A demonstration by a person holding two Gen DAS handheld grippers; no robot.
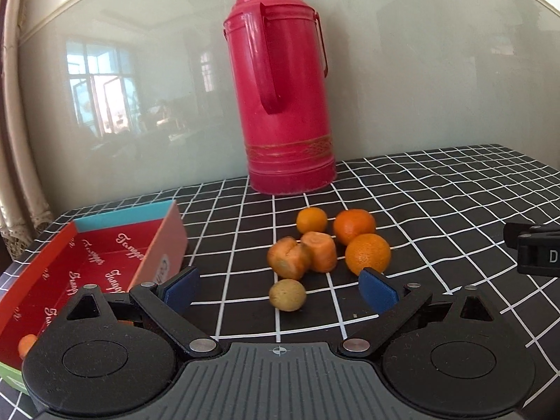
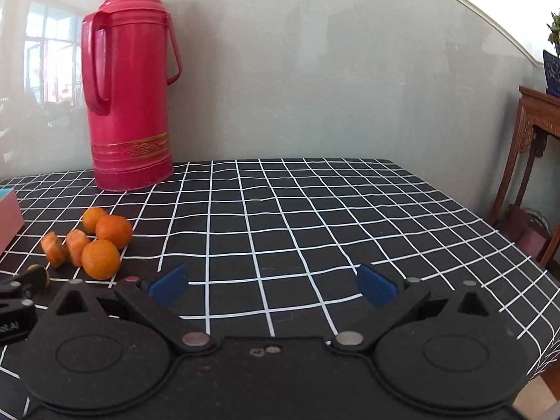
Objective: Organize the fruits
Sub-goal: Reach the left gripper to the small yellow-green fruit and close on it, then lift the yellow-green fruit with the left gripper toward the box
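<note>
Left gripper: blue pads spread wide, holding nothing. A small yellowish fruit lies on the cloth between them, lower centre of the left view, touching neither pad. Right gripper: fingers spread equally wide, empty, over bare cloth at lower centre of the right view.

Surface: table under a black cloth with white grid lines, slightly rippled. Behind it a pale glossy wall reflecting a window. At the right edge of the right view, a carved wooden stand.

Red thermos upright at the back of the table, near the wall.

Open red box at lower left of the left view, white script printed inside; one orange piece shows in its near corner, partly hidden by the gripper body.

Loose pile at centre of the left view, just beyond the fruit: three oranges and two carrot chunks, bunched and touching. The same pile sits at left in the right view.
</note>
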